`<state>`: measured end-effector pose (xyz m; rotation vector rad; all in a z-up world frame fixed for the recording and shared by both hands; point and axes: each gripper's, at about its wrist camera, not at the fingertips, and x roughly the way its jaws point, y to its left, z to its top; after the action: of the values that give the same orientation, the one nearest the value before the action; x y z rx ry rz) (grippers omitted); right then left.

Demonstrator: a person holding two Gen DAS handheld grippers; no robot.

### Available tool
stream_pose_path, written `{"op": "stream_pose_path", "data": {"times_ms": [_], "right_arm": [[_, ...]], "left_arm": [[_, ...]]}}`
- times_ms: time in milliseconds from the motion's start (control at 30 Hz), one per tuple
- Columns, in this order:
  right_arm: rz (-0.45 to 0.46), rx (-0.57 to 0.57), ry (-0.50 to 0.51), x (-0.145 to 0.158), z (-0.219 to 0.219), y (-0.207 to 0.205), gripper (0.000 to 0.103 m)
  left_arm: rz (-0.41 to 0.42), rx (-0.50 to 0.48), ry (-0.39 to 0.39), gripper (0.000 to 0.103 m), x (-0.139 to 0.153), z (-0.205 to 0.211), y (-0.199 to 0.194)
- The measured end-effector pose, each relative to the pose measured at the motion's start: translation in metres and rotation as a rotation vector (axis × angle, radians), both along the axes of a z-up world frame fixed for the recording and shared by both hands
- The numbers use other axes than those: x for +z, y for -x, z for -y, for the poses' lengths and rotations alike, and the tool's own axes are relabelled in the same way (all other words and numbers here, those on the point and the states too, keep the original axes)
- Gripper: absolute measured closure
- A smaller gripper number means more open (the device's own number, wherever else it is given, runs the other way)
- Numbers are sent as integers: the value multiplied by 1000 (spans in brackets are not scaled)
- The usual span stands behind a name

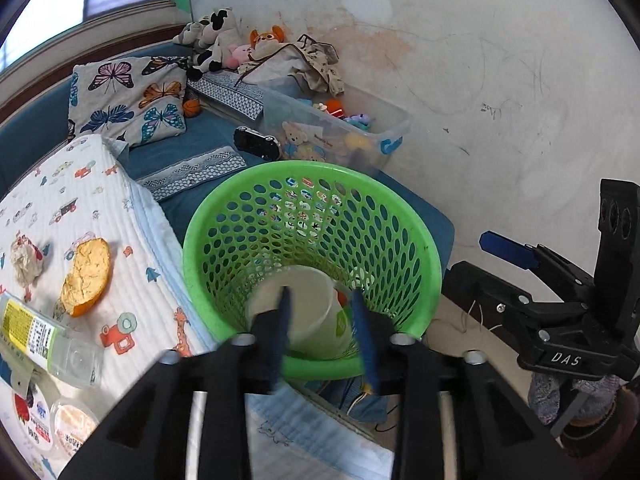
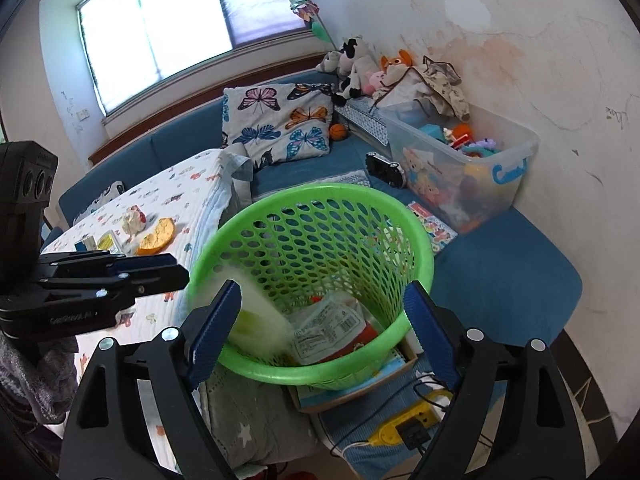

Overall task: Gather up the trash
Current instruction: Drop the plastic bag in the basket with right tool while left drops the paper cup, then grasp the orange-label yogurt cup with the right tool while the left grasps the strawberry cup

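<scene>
Both jaws stand apart and grasp nothing. The left gripper (image 1: 324,320) hangs over the near rim of the green basket (image 1: 312,184); its blue fingers (image 1: 365,332) are blurred, and a white cup (image 1: 308,312) shows between them, inside the basket. I cannot tell if the cup touches the pads. The right gripper (image 2: 320,332) is spread wide, one finger on each side of the basket (image 2: 320,200), outside its wall. In the right view the cup (image 2: 256,312) is a white blur against the left inner wall, and a printed wrapper (image 2: 332,328) lies on the bottom beside it.

Left of the basket lies a white quilt (image 1: 120,216) with a cartoon print. On it are an orange peel (image 1: 86,276), a crumpled paper ball (image 1: 26,260) just beside it, a clear bottle (image 1: 44,340) with a yellow label, and a small sealed tub (image 1: 74,424) near the edge of view. Behind the basket, on the blue sofa (image 2: 500,272), stand a clear toy box (image 2: 480,160), a butterfly pillow (image 2: 280,120) and plush toys (image 2: 360,68) in the corner.
</scene>
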<state>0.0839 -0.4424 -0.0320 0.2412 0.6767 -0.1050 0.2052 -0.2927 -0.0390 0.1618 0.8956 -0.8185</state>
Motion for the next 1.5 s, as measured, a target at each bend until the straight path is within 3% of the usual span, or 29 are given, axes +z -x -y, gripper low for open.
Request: {"op": "stream_pose_path", "data": {"times_ms": [233, 400, 500, 1133, 1500], "right_arm": [[9, 14, -12, 2, -8, 4, 19], [15, 44, -11, 4, -22, 5, 17], [16, 68, -7, 5, -34, 4, 17], [-10, 259, -5, 0, -127, -21, 16], [-66, 437, 4, -21, -202, -45, 16]], "left_arm": [[4, 34, 42, 58, 9, -28, 9], [22, 102, 56, 54, 14, -61, 17], [37, 151, 56, 47, 15, -84, 21], [26, 505, 85, 42, -2, -251, 28], [-5, 611, 112, 40, -13, -300, 36]]}}
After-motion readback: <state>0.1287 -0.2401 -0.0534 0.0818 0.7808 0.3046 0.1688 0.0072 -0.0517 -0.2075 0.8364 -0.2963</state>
